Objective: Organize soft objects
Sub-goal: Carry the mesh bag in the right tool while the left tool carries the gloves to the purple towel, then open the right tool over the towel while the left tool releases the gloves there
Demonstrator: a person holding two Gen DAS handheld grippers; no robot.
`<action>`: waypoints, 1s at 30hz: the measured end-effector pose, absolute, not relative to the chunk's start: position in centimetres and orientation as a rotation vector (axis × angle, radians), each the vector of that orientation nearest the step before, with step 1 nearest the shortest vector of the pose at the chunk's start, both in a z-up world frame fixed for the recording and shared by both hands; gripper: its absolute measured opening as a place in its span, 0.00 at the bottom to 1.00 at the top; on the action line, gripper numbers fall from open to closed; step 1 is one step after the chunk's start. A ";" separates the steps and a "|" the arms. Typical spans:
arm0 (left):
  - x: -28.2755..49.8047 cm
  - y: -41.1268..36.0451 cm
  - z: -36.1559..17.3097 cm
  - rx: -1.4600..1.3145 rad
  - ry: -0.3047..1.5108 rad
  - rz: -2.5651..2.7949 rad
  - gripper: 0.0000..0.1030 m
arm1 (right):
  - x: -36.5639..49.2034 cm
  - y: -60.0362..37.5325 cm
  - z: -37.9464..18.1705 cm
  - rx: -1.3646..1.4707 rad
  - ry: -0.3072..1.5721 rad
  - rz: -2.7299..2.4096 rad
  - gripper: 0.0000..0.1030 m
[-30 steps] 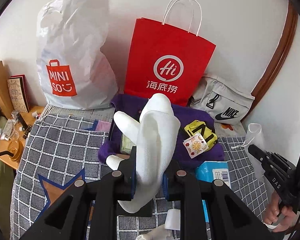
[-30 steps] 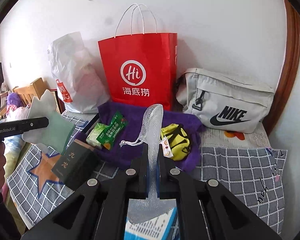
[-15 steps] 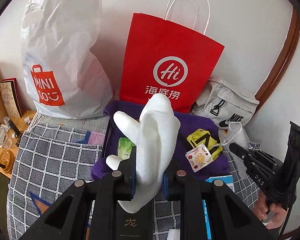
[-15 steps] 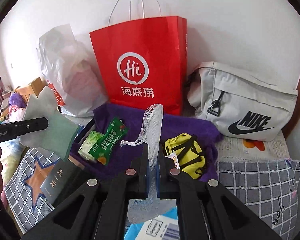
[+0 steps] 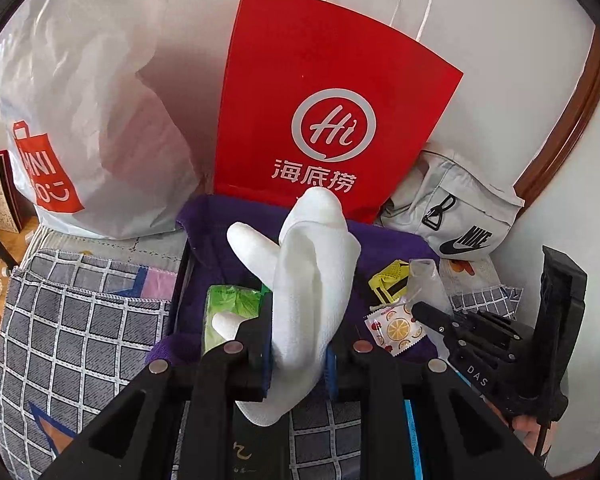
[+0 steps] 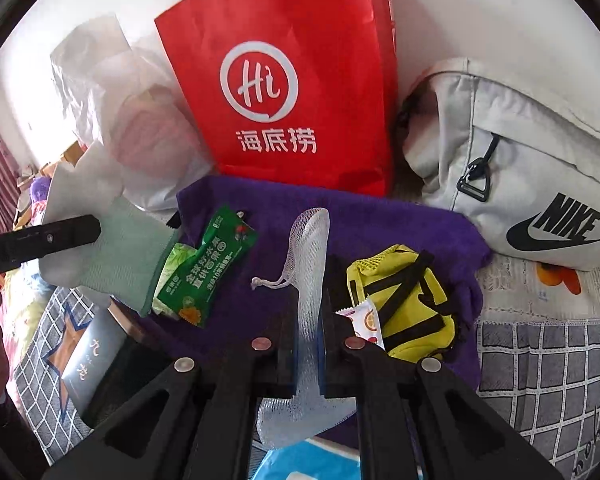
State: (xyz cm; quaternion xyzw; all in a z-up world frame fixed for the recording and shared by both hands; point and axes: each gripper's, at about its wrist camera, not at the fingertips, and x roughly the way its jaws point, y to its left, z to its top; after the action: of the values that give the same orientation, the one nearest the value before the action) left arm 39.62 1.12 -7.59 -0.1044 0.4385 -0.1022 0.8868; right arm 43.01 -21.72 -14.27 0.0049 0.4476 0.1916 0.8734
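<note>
My left gripper [image 5: 296,354] is shut on a white glove [image 5: 312,280] and holds it upright over the purple cloth [image 5: 228,248]; in the right wrist view the glove [image 6: 112,248] shows at the left with a pale green cuff. My right gripper [image 6: 310,332] is shut on a white mesh drawstring pouch [image 6: 310,264], held above the purple cloth [image 6: 380,220]. In the left wrist view the right gripper [image 5: 424,310] shows at the right with the pouch [image 5: 424,280]. On the cloth lie a yellow mesh bag [image 6: 404,304], a green snack packet [image 6: 208,268] and an orange-print sachet [image 5: 394,330].
A red Hi paper bag [image 6: 284,80], a white Miniso plastic bag [image 5: 80,120] and a grey Nike pouch [image 6: 520,168] stand against the wall behind the cloth. A dark box [image 6: 88,364] and a blue packet [image 6: 308,460] lie near me on the checked blanket [image 6: 540,380].
Both grippers have moved forward toward the purple cloth and the red bag, which look larger now. Each keeps its hold on its item.
</note>
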 end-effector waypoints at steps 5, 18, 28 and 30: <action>41.6 0.1 -8.9 -0.211 0.943 -0.222 0.18 | 43.6 -21.5 -15.5 0.015 0.985 0.427 0.09; 45.4 -1.3 -12.4 -0.225 1.025 -0.236 0.18 | 44.6 -20.9 -18.0 -0.031 1.044 0.430 0.14; 46.7 -1.3 -13.6 -0.247 1.070 -0.227 0.27 | 44.3 -21.3 -17.0 -0.018 0.981 0.437 0.46; 46.7 -1.4 -13.6 -0.235 1.065 -0.219 0.33 | 44.0 -21.3 -16.5 -0.033 0.963 0.435 0.55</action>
State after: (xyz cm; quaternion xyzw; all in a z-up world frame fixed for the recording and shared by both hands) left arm 46.66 -1.38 -13.56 -0.1116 0.5056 -0.1039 0.8492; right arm 44.04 -21.29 -16.50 -0.0155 0.4596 0.2076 0.8634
